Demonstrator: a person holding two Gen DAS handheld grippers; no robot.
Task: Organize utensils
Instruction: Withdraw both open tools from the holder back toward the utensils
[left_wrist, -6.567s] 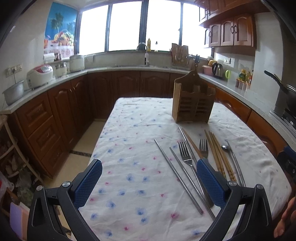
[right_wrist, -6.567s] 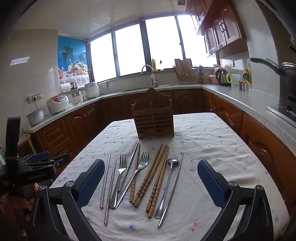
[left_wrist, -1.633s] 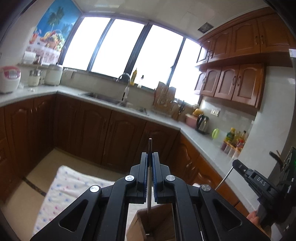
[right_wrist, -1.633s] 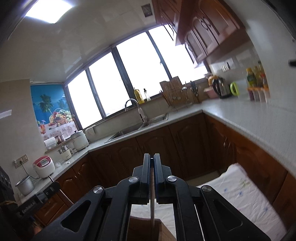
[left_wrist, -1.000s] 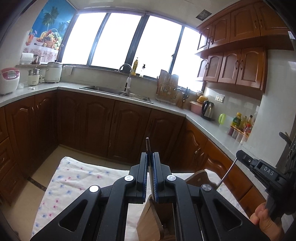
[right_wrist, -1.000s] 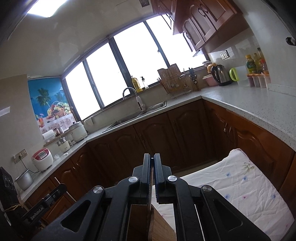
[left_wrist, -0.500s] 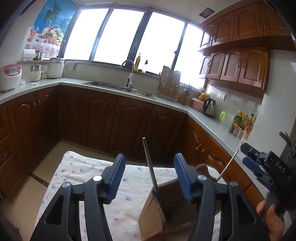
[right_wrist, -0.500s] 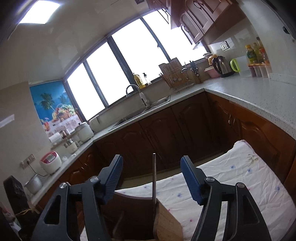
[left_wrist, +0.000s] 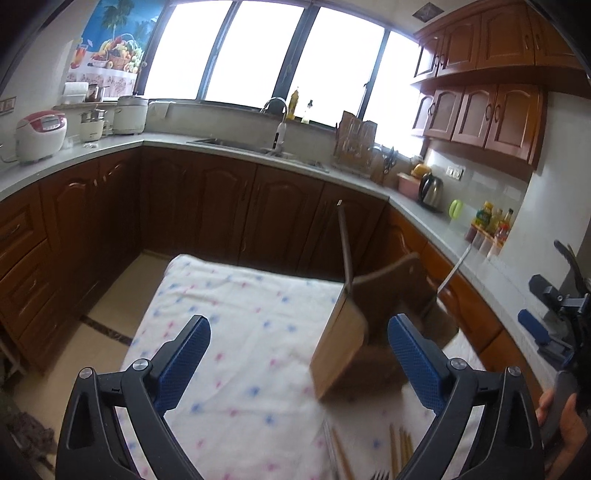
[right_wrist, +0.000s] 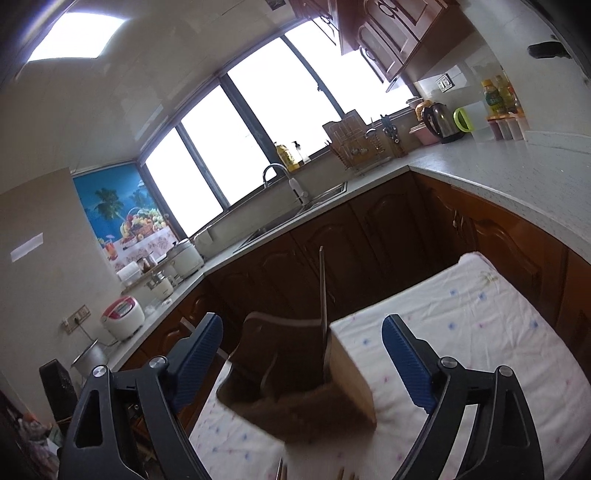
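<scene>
A wooden utensil holder (left_wrist: 341, 350) stands on the white flowered tablecloth (left_wrist: 240, 325). A metal chopstick (left_wrist: 344, 247) stands in its left corner and a second one (left_wrist: 451, 271) leans out on its right. My left gripper (left_wrist: 297, 362) is open and empty, just before the holder. In the right wrist view the holder (right_wrist: 306, 391) holds a metal chopstick (right_wrist: 323, 306) upright. My right gripper (right_wrist: 303, 365) is open and empty above it. Wooden chopsticks (left_wrist: 400, 450) and fork tines (left_wrist: 380, 474) lie on the cloth near the bottom edge.
Dark wooden cabinets and a grey counter (left_wrist: 229, 146) with a sink (right_wrist: 295, 218) ring the table. A rice cooker (left_wrist: 38, 136) and a kettle (left_wrist: 430, 190) stand on the counter. The other hand-held gripper (left_wrist: 557, 317) shows at the right edge.
Both grippers opened and let go of the metal chopsticks, which now stand in the holder. Both grippers have since opened wider and drawn back from the holder.
</scene>
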